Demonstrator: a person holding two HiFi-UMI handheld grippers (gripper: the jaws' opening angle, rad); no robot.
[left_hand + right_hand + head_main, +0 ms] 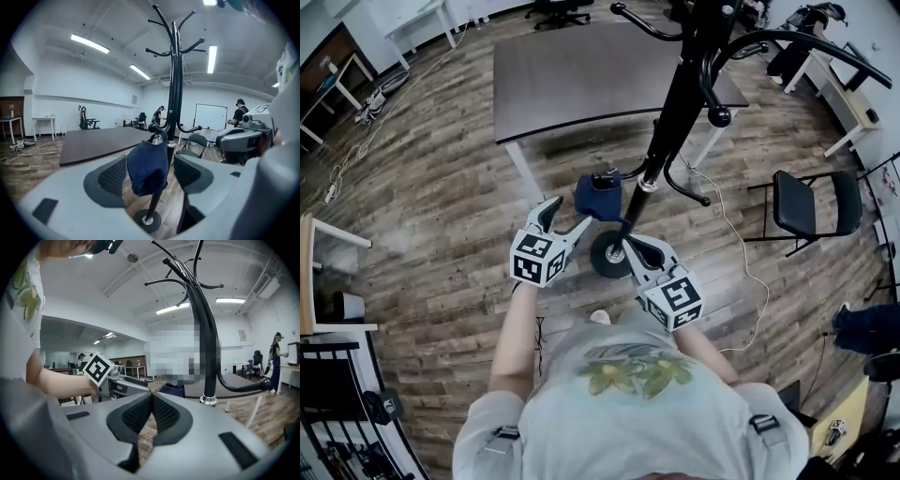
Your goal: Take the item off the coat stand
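Left gripper (570,213) up close, jaws spread wide, nothing pinched. Framed between them (pads clear of it) hangs the navy cap (147,168), still on a low hook (154,127) of the black coat stand (174,84). So nothing's off yet: the grasp and the lift clear are all to come. Right gripper (151,398) sits at the right, jaws together, empty. Dark table (581,75) beyond.

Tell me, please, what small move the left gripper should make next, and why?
Probably ease the left gripper forward until its open fingers straddle the navy cap. The cap hangs from a low hook of the coat stand, lined up between the fingers in the left gripper view, and neither touches it.
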